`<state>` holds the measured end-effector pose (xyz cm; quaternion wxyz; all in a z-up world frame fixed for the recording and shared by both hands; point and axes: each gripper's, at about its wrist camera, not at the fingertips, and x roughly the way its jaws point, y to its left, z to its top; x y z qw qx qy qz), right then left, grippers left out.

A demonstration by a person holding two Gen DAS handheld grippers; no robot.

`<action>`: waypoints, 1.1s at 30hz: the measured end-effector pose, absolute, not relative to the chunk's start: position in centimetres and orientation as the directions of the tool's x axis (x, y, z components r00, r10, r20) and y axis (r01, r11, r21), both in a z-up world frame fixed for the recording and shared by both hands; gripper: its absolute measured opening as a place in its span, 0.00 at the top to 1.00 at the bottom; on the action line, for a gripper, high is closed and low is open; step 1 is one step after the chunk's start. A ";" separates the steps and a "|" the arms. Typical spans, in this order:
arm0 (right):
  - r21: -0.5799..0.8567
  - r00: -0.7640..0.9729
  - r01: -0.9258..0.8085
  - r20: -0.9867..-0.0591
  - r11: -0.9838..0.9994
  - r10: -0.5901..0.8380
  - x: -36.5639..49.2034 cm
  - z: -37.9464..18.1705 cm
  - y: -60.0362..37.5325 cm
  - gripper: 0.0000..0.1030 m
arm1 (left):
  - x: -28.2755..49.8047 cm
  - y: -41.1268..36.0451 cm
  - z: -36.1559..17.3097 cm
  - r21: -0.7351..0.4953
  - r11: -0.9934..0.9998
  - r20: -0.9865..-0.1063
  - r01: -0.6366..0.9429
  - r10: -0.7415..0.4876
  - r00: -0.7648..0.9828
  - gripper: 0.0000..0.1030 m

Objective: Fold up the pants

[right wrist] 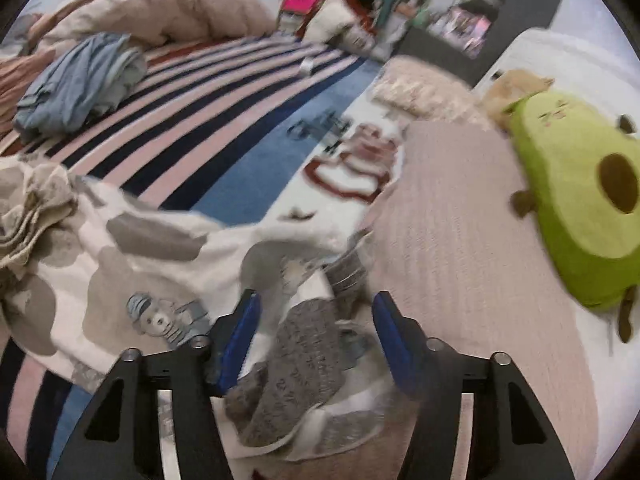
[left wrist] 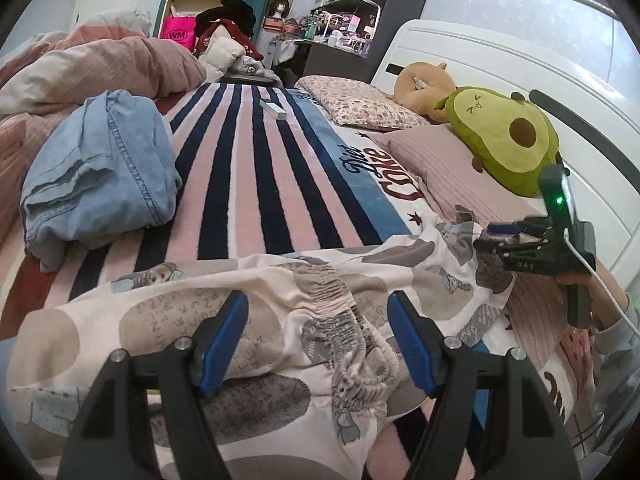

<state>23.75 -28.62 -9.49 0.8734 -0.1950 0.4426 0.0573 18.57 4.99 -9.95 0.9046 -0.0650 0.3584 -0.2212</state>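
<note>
Cream pants (left wrist: 160, 320) printed with grey blobs and cartoon figures lie crumpled across the striped blanket (left wrist: 256, 184). My left gripper (left wrist: 318, 340) is open above their gathered elastic waistband (left wrist: 340, 312), its blue pads (left wrist: 226, 340) clear of the cloth on both sides. In the left wrist view my right gripper (left wrist: 486, 236) is at the far right, at a raised end of the pants, held by a hand. In its own blurred view the right gripper (right wrist: 316, 336) has a bunched part of the pants (right wrist: 140, 260) between its fingers, and a gap shows beside the right pad.
A folded blue denim garment (left wrist: 104, 168) lies at the left of the blanket. An avocado plush (left wrist: 504, 140) and a pink pillow (left wrist: 440, 168) sit at the right by the white headboard (left wrist: 480, 60). A small white box (left wrist: 273, 109) rests farther up, and a heaped duvet (left wrist: 100, 64) lies behind.
</note>
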 end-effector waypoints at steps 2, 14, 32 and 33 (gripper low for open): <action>-0.262 0.542 -0.306 -0.838 0.915 -0.058 24.2 -10.5 -28.4 0.93 | 18.5 5.1 -10.0 -0.281 0.893 -0.619 0.353 -0.449 0.644 0.34; -0.346 0.545 -0.154 -0.811 0.925 -0.213 20.8 -8.6 -31.5 0.82 | 17.4 6.4 -9.4 -0.284 0.898 -0.602 0.337 -0.440 0.666 0.34; -0.077 0.588 -0.248 -0.804 0.966 0.086 19.8 -7.0 -26.6 0.95 | 15.3 13.3 -8.1 -0.288 0.944 -0.579 0.162 -0.307 0.756 0.34; -0.038 0.598 -0.272 -0.790 0.962 0.138 19.7 -6.2 -25.4 0.95 | 15.0 14.0 -7.8 -0.284 0.947 -0.576 0.152 -0.295 0.762 0.34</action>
